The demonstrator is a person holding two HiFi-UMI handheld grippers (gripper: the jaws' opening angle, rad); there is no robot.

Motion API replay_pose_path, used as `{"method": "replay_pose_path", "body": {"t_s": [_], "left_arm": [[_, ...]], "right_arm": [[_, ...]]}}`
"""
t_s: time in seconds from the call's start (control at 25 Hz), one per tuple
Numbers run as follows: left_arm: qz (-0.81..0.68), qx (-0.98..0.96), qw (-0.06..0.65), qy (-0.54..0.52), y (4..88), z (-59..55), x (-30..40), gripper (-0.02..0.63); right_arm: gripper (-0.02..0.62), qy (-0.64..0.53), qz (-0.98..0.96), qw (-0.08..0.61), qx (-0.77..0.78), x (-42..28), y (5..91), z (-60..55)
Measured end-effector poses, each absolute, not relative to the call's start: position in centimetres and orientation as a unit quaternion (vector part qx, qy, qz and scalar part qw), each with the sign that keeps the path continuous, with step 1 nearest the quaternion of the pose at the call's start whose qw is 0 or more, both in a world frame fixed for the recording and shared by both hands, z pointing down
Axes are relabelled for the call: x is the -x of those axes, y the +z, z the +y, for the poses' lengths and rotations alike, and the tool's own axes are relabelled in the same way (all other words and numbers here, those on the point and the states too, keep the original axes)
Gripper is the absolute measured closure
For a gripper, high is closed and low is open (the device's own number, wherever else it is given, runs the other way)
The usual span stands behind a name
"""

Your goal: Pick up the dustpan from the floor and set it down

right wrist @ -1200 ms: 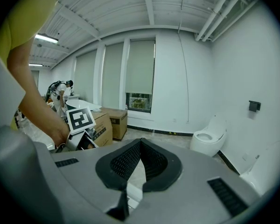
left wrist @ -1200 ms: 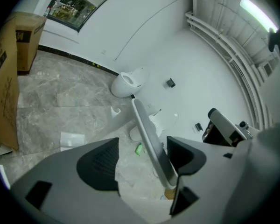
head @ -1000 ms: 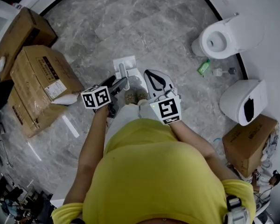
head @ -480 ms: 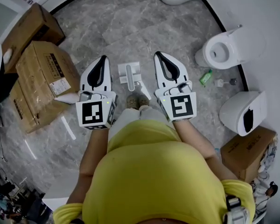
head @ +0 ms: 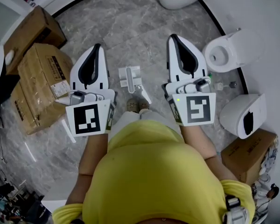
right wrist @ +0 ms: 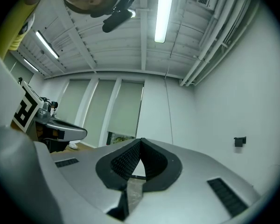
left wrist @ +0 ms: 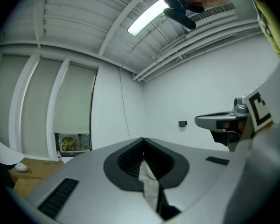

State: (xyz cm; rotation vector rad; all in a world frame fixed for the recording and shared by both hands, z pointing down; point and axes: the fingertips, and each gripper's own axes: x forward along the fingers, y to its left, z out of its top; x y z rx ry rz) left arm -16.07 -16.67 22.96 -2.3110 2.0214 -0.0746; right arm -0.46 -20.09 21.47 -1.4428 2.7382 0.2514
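With the white dustpan [head: 130,76] lying flat on the grey floor [head: 130,22] just ahead of the person's shoes [head: 136,105], apparently already set down, the left tongs [head: 97,46] and the right tongs [head: 172,36] hovered level on either side above it, both fully closed and empty.

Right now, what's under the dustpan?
The dustpan lies on the grey marble floor, just ahead of the person's shoes. Nothing else shows around its edges. The patch of floor directly beneath it is covered, so anything there can't be seen.
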Motion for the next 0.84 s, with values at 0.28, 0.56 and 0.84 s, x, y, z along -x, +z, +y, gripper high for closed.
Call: {"method": "replay_pose_path", "body": {"t_s": [0.28,0.56,0.84], "left_arm": [[0.649,0.760,0.028,-0.025,23.2,-16.2,15.0,0.603],[0.647,0.762,0.038,-0.018,22.1,-15.8,14.2,0.603],[0.644,0.764,0.038,-0.017,21.2,-14.4,12.7,0.603]], "right_arm": [[0.586,0.080,0.883,0.011,0.463,0.1,22.0,-19.9],[0.584,0.089,0.885,0.008,0.458,-0.5,21.7,-19.6],[0.585,0.090,0.883,0.033,0.459,-1.6,20.0,-18.4]]}}
